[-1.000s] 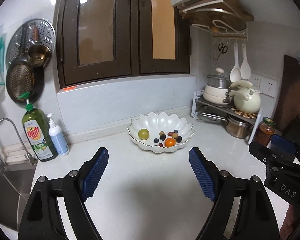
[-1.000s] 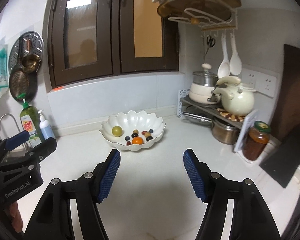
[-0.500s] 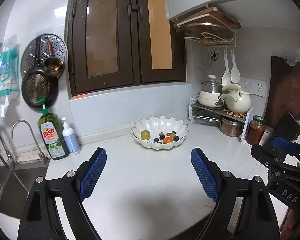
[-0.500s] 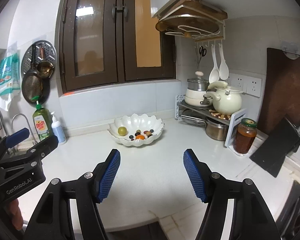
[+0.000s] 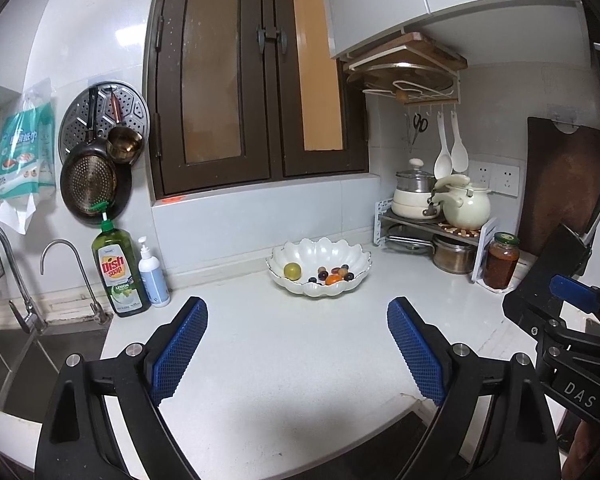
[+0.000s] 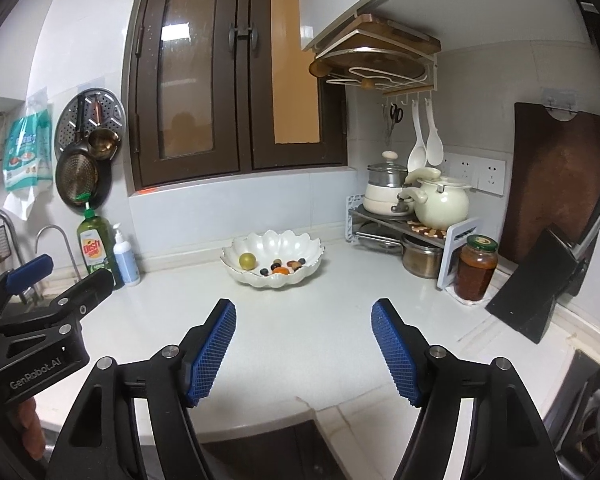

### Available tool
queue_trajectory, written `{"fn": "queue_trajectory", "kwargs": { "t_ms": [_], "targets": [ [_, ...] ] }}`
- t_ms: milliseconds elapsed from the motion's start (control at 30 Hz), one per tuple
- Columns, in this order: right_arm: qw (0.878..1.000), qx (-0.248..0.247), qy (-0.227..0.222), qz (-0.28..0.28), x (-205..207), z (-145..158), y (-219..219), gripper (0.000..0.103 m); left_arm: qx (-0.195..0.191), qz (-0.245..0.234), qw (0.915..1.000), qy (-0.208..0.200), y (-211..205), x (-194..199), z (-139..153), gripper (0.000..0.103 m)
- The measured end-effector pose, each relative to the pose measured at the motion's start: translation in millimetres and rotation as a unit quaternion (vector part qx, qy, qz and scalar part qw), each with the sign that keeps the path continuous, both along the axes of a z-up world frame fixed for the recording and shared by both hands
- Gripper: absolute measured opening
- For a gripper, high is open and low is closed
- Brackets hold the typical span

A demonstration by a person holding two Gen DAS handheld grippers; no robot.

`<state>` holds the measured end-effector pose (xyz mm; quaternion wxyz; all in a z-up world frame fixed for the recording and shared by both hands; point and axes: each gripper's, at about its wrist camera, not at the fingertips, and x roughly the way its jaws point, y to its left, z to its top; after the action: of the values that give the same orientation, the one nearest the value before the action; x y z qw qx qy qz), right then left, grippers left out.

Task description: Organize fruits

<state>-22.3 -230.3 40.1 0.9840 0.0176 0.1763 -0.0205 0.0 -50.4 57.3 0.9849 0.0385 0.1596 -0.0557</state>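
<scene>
A white scalloped bowl (image 5: 320,250) stands at the back of the white counter; it also shows in the right wrist view (image 6: 274,240). It holds a yellow-green round fruit (image 5: 292,270) (image 6: 247,261), a small orange fruit (image 5: 333,279) (image 6: 281,270) and several small dark and brown fruits (image 5: 323,275). My left gripper (image 5: 298,344) is open and empty, well back from the bowl, over the counter's front part. My right gripper (image 6: 303,344) is open and empty, also well back from the bowl.
A dish soap bottle (image 5: 118,272) and a pump bottle (image 5: 153,276) stand left by the sink tap (image 5: 66,272). A rack with pots (image 5: 432,216) and a jar (image 5: 500,260) fill the right corner. A dark cutting board (image 6: 556,184) leans at the right.
Both grippers have pulled back and up from the bowl. The bowl now looks smaller and farther, and the counter's front edge has come into view. Both grippers stay open.
</scene>
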Motion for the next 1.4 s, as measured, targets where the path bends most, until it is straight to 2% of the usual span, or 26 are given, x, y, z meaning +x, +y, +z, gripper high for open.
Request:
{"fn": "queue_trajectory", "kwargs": {
  "t_ms": [367,1400],
  "targets": [
    [1.000,0.000,-0.007,-0.006,-14,2,0,0.071,0.001,0.000,0.9999,-0.010,0,-15,3,0.098],
    [1.000,0.002,-0.005,-0.010,-20,-2,2,0.071,0.004,0.006,0.9998,-0.017,3,-25,2,0.098]
  ]
}}
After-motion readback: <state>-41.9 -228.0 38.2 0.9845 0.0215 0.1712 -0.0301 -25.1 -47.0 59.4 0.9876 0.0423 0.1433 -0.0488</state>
